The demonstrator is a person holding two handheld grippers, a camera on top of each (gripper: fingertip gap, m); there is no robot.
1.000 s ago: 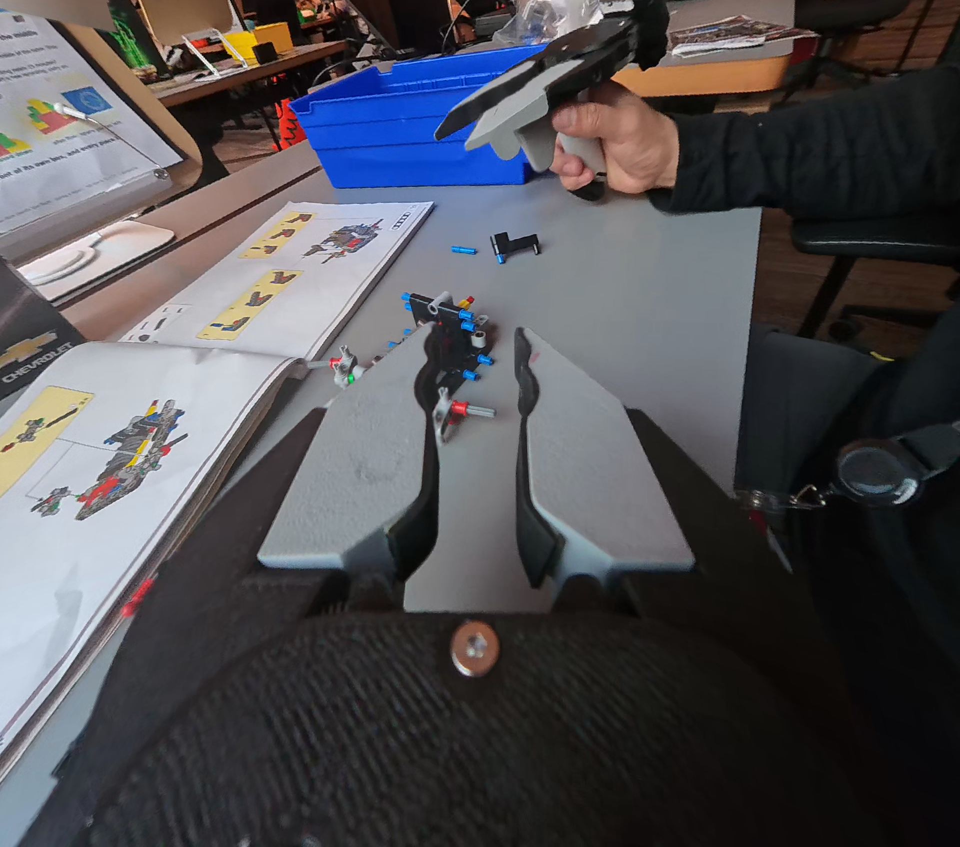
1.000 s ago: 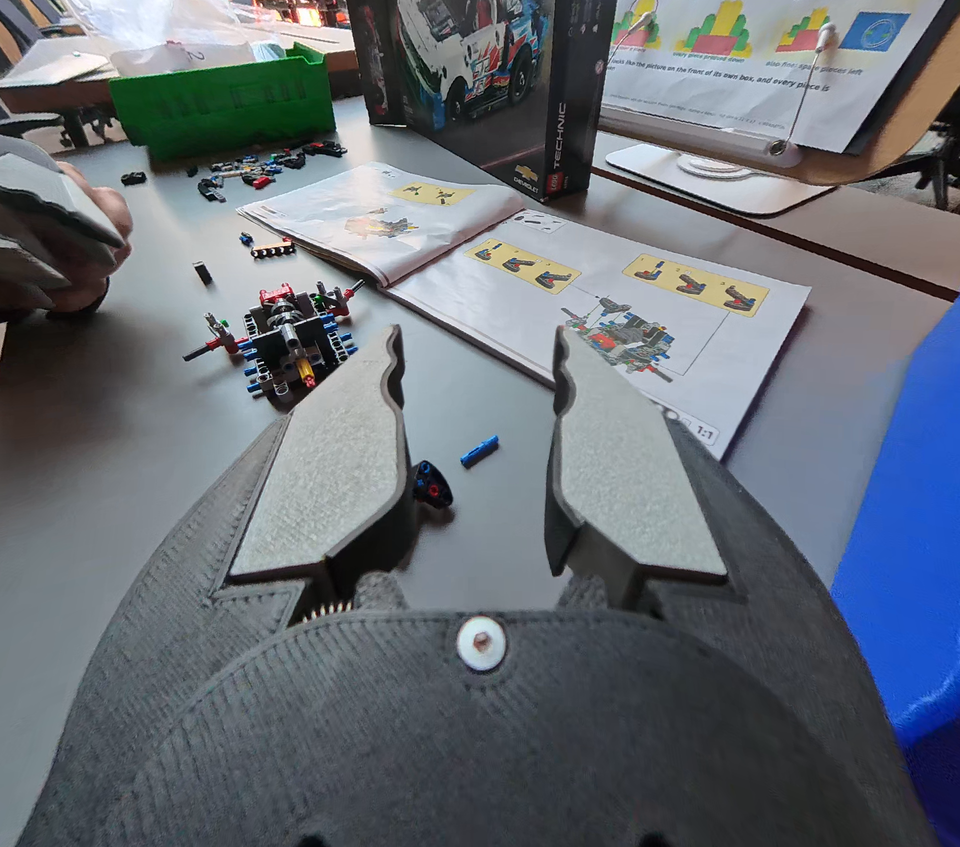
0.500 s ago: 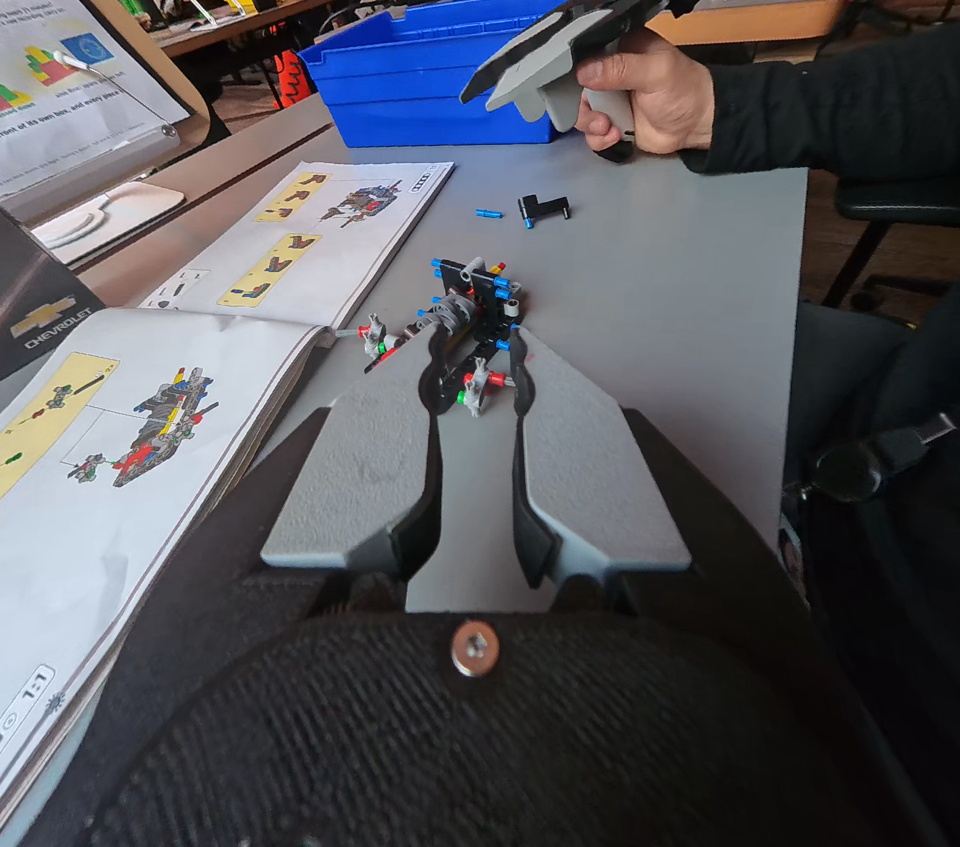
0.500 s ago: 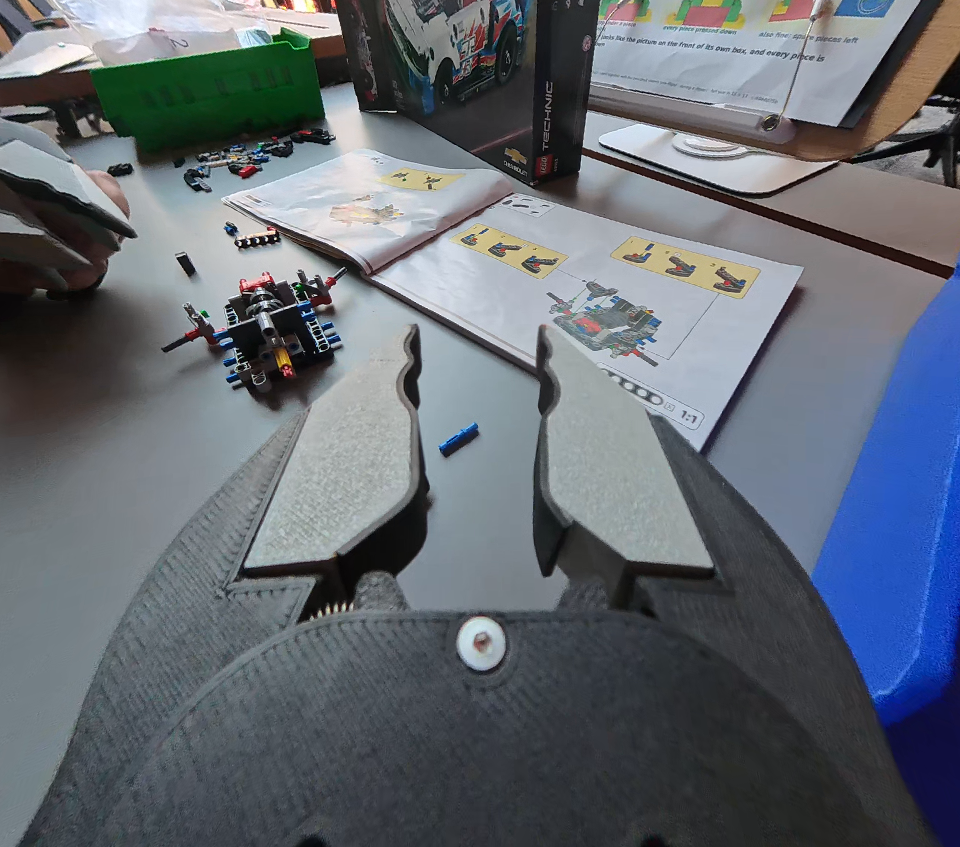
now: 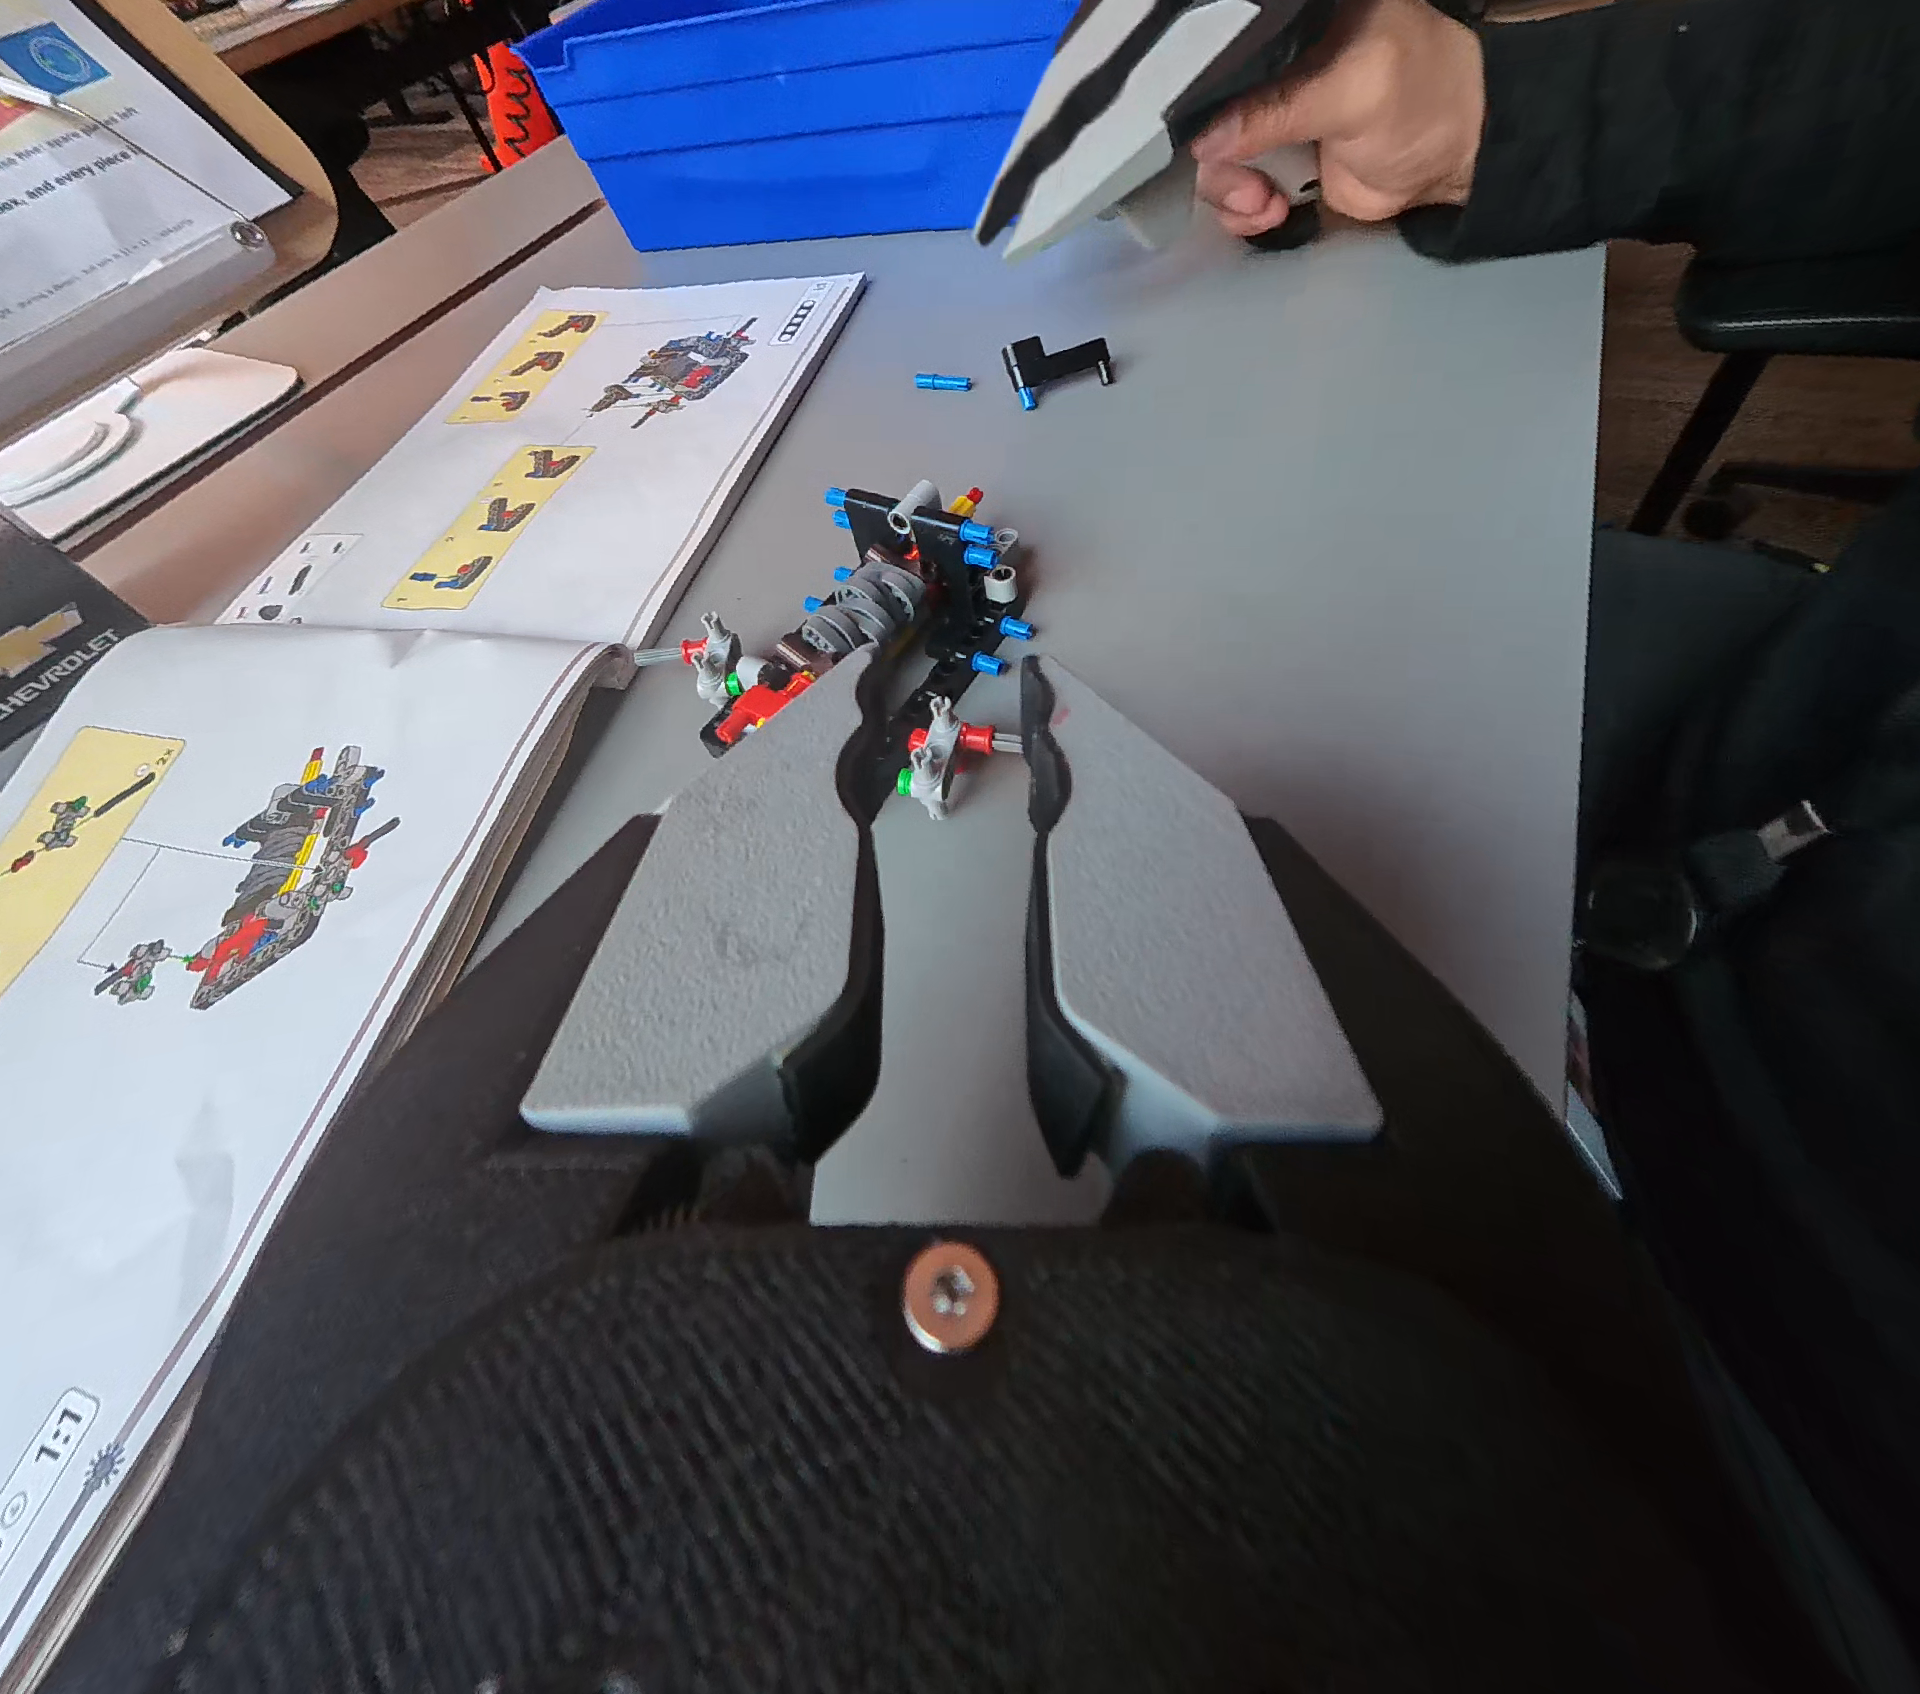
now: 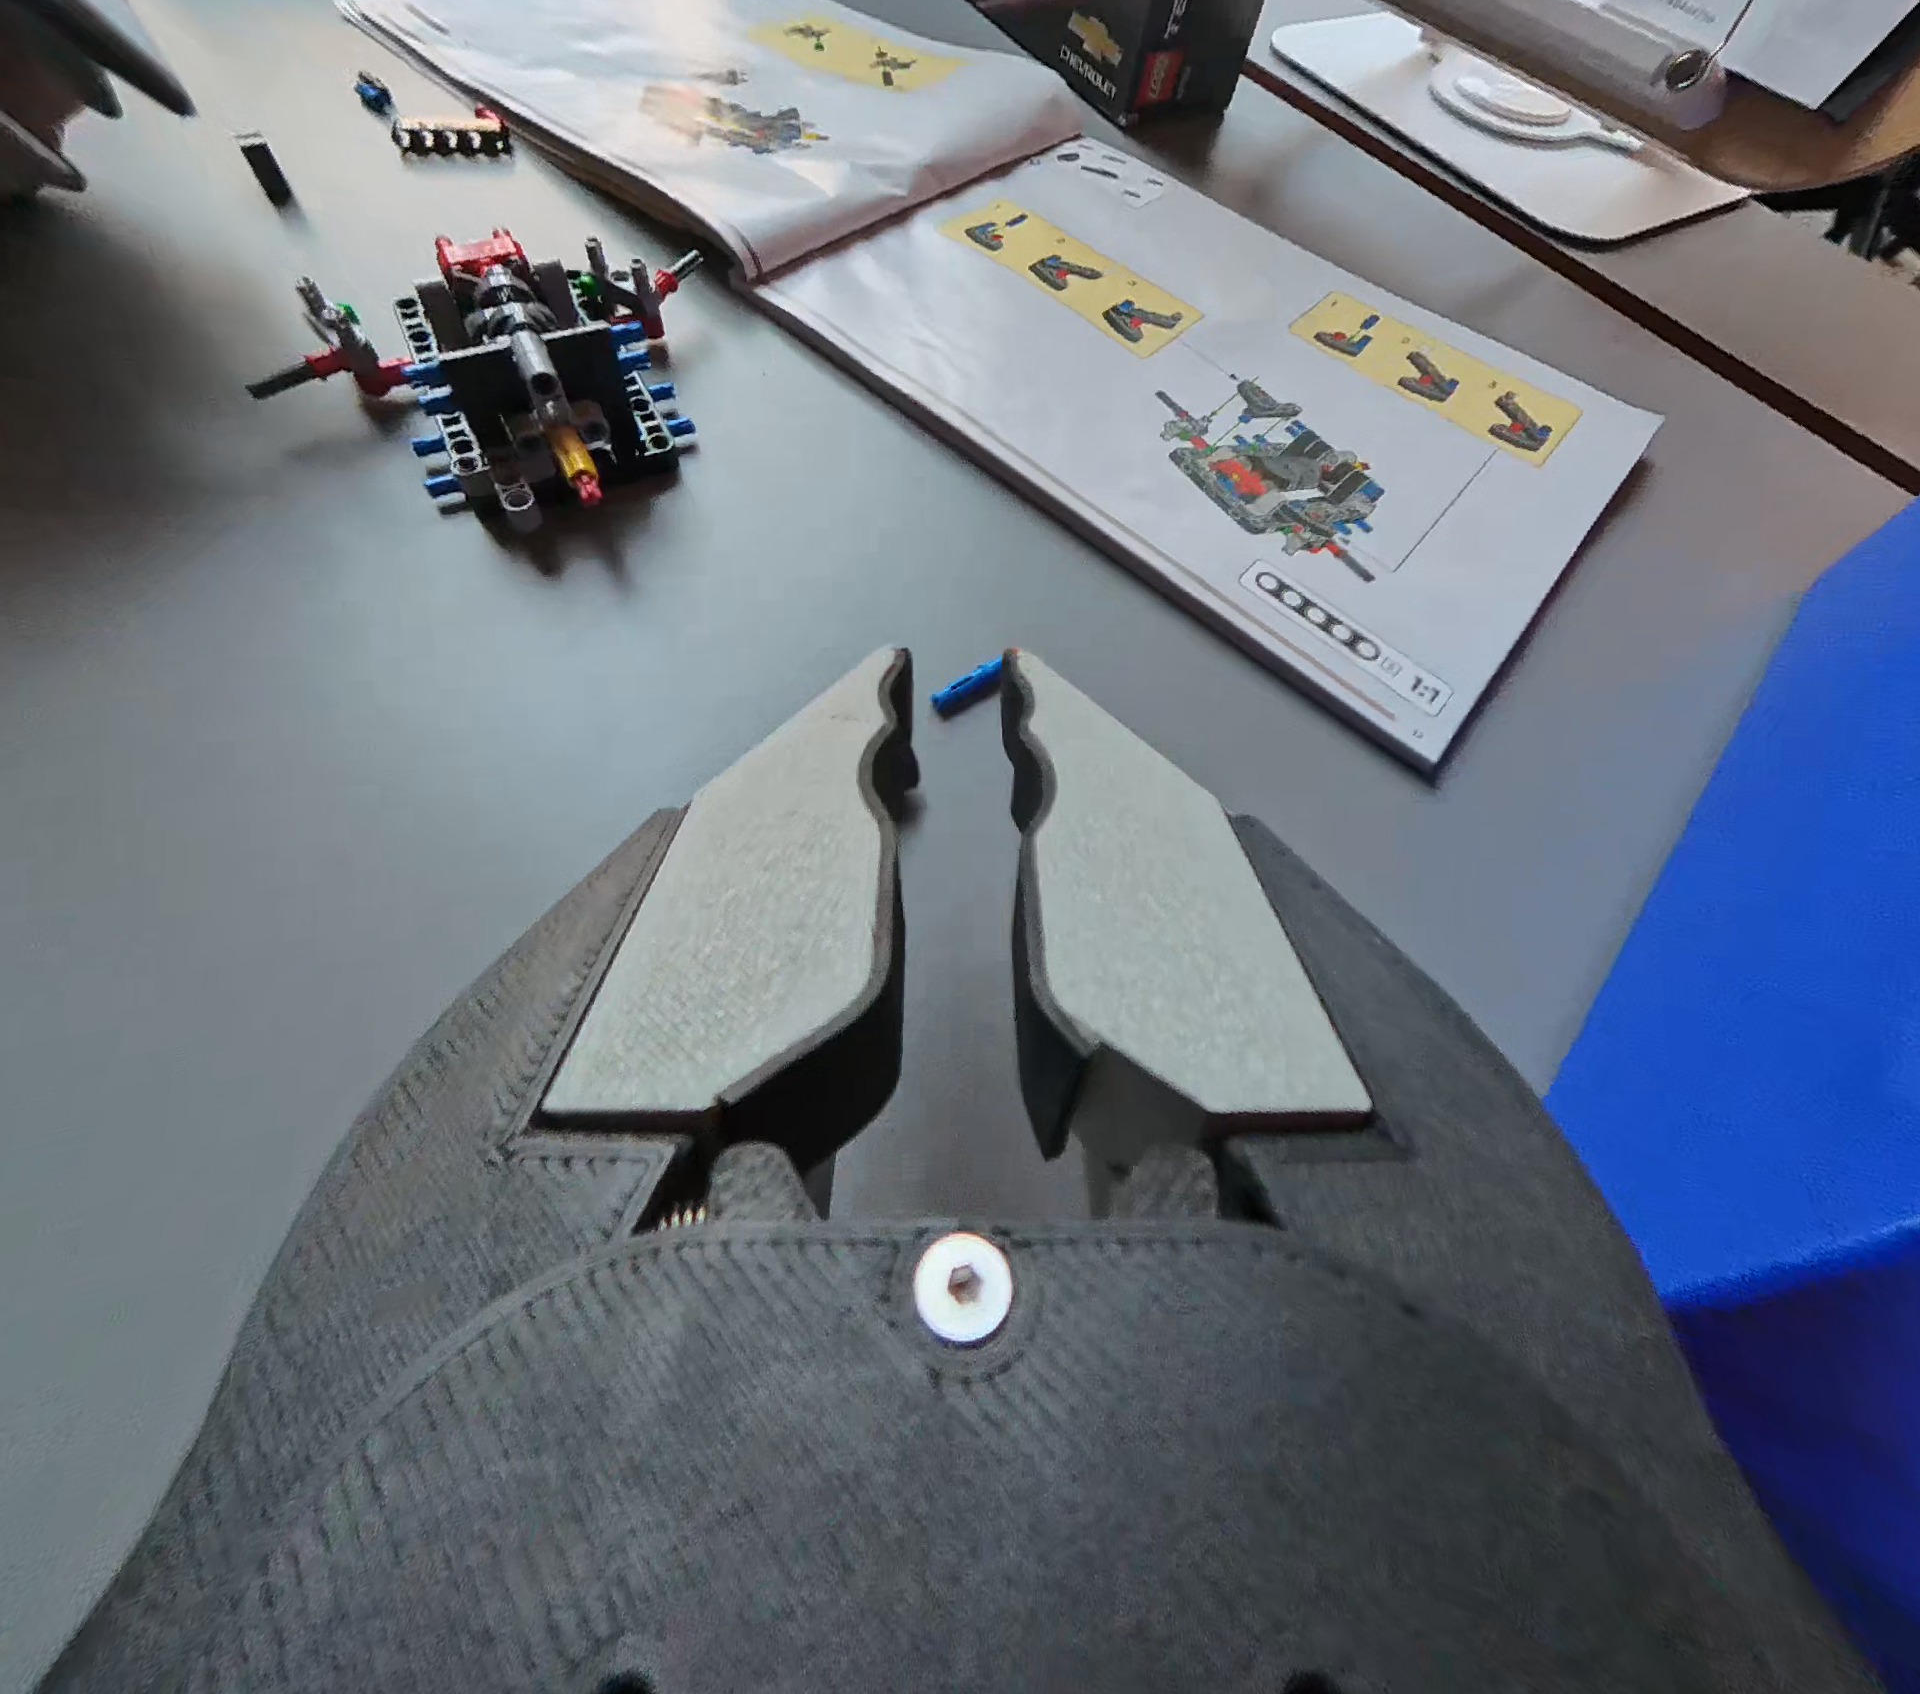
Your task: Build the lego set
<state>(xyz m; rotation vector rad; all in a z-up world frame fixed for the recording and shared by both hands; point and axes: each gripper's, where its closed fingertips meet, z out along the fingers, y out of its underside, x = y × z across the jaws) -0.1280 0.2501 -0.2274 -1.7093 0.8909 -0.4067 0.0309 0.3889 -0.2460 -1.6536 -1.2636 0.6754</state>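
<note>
Right wrist view, centre of frame: right gripper [image 6: 956, 673], grey fingers narrowly spread and pinching nothing, tips lowered toward small blue plastic connector pin [image 6: 964, 685] lying flat on dark grey tabletop [image 6: 260, 709]. Pin just beyond the tips, partly within the gap, long axis slanting from lower left to upper right, oblique to the closing direction; far end close against right finger, contact not discernible. Judged next: slight advance, then closing across the pin. Left wrist view, centre: left gripper [image 5: 940, 678], spread, empty, tips flanking near end of black multicoloured partly built lego chassis [image 5: 914, 605]. Open instruction booklet [image 6: 1195, 356] at centre right, well clear.
</note>
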